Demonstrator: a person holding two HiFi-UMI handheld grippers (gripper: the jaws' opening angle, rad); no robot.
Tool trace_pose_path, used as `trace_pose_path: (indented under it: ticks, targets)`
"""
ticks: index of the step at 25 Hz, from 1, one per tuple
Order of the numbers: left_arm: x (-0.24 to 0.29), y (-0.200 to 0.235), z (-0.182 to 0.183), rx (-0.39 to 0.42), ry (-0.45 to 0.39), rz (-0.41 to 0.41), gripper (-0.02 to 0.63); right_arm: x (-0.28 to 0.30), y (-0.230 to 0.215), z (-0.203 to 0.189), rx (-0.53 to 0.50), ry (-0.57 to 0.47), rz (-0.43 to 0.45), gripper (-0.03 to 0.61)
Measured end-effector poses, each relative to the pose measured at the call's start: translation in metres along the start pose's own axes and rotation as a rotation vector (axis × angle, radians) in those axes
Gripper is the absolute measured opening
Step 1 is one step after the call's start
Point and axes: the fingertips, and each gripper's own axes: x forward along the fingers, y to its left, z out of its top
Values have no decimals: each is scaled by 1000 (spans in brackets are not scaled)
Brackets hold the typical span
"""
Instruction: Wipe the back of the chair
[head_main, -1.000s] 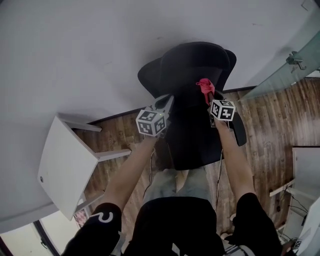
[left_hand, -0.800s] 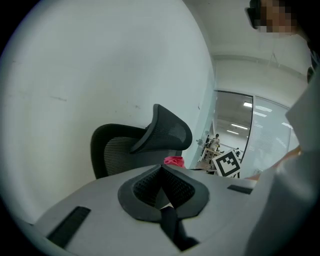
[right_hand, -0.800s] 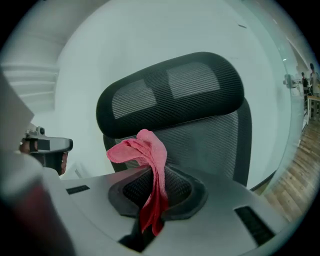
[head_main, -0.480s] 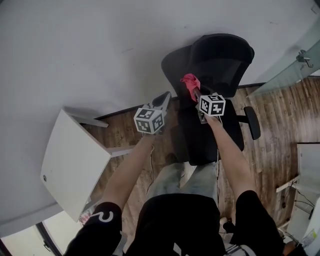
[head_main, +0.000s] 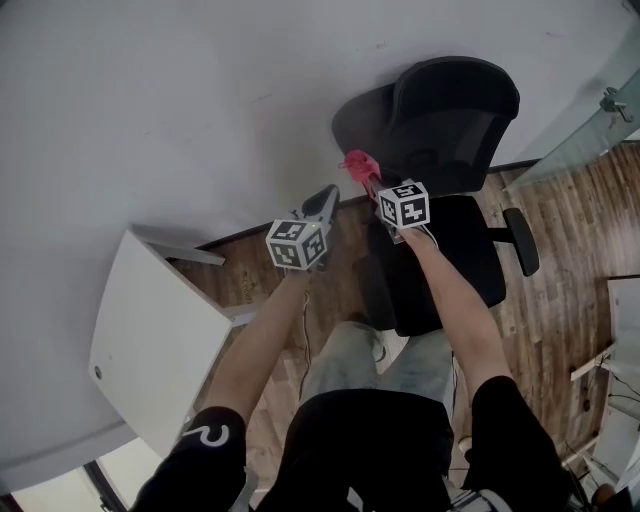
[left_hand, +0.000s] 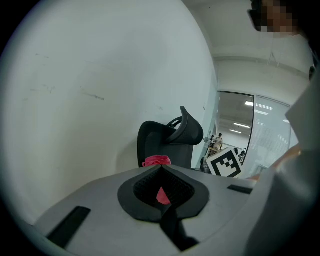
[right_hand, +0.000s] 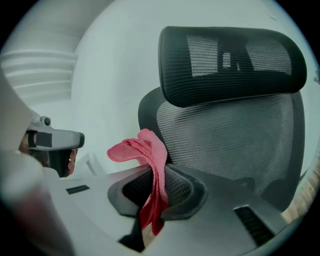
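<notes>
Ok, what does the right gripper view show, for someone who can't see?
The right gripper pinches a red cloth in front of a black mesh office chair. Its headrest and backrest fill the view, against a white wall.

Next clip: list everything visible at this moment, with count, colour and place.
office chair: one, black, against the wall
cloth: one, pink, clamped in the right gripper, beside the chair's backrest
table: one, white, on the floor at the left
glass panel: one, clear, upper right
floor: brown wood planks
wall: white
left gripper: shut, empty, left of the chair
right gripper: shut on the cloth
</notes>
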Motion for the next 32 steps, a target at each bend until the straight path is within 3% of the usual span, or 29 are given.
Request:
trace_pose_path:
  ticks: [6, 15, 32]
  targets:
    - [17, 0, -18, 0, 37, -13, 25, 13, -18, -16, -30, 26, -43, 54]
    - [38, -35, -20, -7, 70, 9, 23, 3, -69, -12, -23, 50, -89, 54]
    - [125, -117, 4, -6, 51, 96, 25, -76, -271, -12, 130, 41, -230, 54]
